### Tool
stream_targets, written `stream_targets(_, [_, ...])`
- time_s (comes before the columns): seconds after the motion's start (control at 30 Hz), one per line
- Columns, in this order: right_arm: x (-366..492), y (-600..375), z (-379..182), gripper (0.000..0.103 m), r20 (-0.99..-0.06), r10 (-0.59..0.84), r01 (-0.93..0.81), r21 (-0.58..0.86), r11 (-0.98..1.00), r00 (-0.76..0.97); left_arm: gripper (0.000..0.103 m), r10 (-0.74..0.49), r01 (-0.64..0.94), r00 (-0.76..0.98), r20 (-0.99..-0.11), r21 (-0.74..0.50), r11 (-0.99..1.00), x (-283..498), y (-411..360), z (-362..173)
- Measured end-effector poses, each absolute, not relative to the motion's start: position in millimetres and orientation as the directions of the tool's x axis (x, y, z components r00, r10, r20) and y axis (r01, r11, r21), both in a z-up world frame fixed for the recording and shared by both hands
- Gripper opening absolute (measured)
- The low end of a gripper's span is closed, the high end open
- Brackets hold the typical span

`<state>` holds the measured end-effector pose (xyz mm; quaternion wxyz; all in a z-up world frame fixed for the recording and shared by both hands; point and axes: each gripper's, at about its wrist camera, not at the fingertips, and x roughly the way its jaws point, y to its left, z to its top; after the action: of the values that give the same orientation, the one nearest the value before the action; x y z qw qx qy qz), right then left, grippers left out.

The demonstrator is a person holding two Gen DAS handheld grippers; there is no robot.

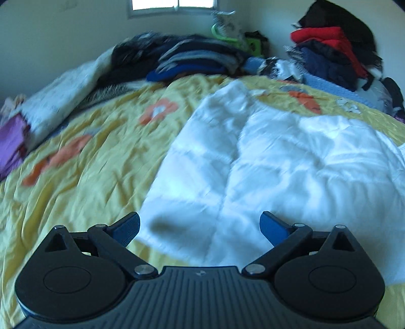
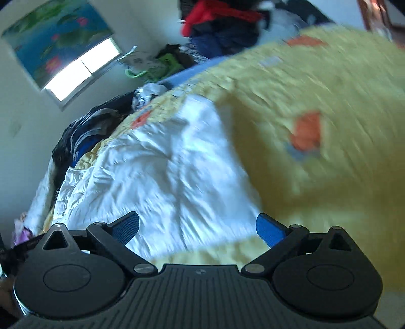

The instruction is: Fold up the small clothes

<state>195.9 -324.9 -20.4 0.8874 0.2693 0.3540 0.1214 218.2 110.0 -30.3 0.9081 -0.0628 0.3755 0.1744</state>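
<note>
Currently both tongs stand wide with nothing between their blue pads. The left tongs (image 1: 200, 229) hang over the near edge of a white garment (image 1: 265, 162), which lies spread and wrinkled on the yellow bedspread (image 1: 88, 177) with orange flower prints; the garment sits in the middle-to-right part of the left wrist view, running from just ahead of the tongs back toward the far side of the bed. The right tongs (image 2: 197, 229) hover over the same white garment (image 2: 157, 172) near its edge, where the white cloth meets the yellow bedspread (image 2: 316, 177) (this view is tilted and smeared, so finer folds cannot be made out). Neither pair of pads visibly touches the cloth. Along the far side of the bed lies a heap of dark and blue clothes (image 1: 182, 60), and to the right a taller stack with a red garment (image 1: 324, 38) near its top. A pale blanket (image 1: 58, 101) is bunched at the left, with something purple (image 1: 10, 144) beside it. A bright window (image 1: 172, 5) sits in the back wall; in the right wrist view a picture of water lilies (image 2: 55, 35) hangs just above it.
</note>
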Motion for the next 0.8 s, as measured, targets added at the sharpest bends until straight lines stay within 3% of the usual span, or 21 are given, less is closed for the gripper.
stream_targets(0.2, [172.8,-336.9,-47.6,0.099,-0.58,0.406,0.061,0.621,0.782,0.706,0.102,0.104,-0.45,0.683,-0.723,-0.304,0.84,187.5,152.8,-33.7])
stream_targets(0.4, [176.7,-331.1,-47.9,0.101,-0.566,0.438,0.059,0.656,0.752,0.698,0.102,-0.064,-0.438,0.761,-0.646,-0.583,0.684,180.9,177.6,-36.8])
stream_targets(0.8, [197.6,-344.5,-72.6,0.103,-0.354,0.6,0.152,0.92,0.36,0.717,0.101,-0.134,-0.483,0.775,-0.618,-0.714,0.507,200.1,189.6,-69.8])
